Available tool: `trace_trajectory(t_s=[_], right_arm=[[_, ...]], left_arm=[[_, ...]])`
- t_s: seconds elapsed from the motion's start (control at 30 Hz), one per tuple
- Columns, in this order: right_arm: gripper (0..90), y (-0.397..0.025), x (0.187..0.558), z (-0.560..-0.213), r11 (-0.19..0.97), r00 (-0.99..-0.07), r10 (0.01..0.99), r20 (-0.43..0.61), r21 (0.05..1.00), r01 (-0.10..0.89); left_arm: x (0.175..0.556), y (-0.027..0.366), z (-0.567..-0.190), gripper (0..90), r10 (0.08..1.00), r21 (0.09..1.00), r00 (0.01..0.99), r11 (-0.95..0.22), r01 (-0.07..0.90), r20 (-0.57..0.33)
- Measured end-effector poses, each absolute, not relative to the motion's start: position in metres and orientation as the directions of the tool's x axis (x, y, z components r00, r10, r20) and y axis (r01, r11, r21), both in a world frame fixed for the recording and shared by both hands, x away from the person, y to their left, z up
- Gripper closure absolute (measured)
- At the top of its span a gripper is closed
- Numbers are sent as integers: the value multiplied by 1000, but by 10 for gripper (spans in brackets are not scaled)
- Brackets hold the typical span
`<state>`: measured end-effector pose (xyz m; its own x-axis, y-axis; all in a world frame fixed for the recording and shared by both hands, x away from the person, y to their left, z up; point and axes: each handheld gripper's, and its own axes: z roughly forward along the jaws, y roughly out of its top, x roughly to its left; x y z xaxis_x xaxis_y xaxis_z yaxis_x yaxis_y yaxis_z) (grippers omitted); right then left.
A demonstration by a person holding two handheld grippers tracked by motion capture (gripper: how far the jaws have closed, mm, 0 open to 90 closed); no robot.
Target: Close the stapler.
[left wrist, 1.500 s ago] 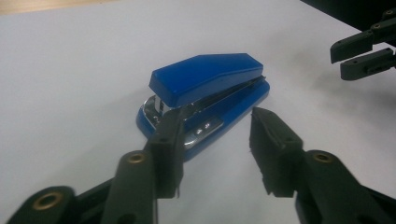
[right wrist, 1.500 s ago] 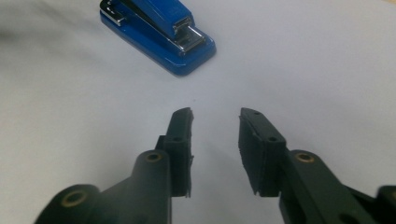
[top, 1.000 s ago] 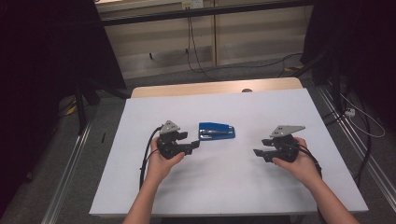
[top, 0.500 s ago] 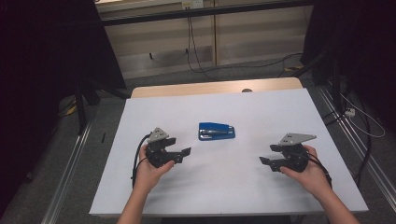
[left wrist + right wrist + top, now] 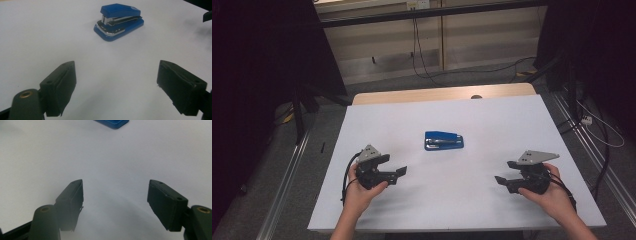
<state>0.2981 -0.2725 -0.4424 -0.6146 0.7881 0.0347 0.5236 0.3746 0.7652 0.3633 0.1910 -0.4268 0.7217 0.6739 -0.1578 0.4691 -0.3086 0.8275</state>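
The stapler (image 5: 443, 140) lay flat on the white desk (image 5: 462, 200), beyond and between both pairs of fingers, touching neither. The left gripper (image 5: 398, 173) pointed at it from near, fingers (image 5: 60, 85) spread wide and empty. The right gripper (image 5: 502, 181) stood farther off, fingers (image 5: 71, 200) likewise released over bare desk.

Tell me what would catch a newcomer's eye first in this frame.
The blue stapler lies alone near the middle of the white table, untouched. Nearer the person, the left gripper and the right gripper sit wide apart, each with its jaws open and holding nothing.
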Motion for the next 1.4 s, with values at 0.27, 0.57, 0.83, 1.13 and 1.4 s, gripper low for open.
trace_trajectory(t_s=[0.27, 0.57, 0.83, 1.13, 1.4], right_arm=[[263, -279, 291, -444, 369, -608, 793, 35, 766, 526], [254, -286, 286, -443, 349, -597, 801, 41, 780, 520], [245, -291, 280, -443, 341, -591, 805, 42, 783, 520], [229, -295, 278, -445, 331, -586, 809, 49, 786, 523], [228, -298, 277, -444, 321, -587, 808, 56, 793, 518]], left_arm=[[357, 206, -429, 132, 681, 829, 716, -305, 468, -154], [352, 220, -430, 122, 686, 831, 712, -304, 465, -148], [347, 230, -431, 114, 687, 829, 712, -305, 468, -149], [343, 235, -431, 107, 685, 831, 713, -306, 465, -146], [342, 239, -429, 101, 685, 837, 713, -298, 460, -148]])
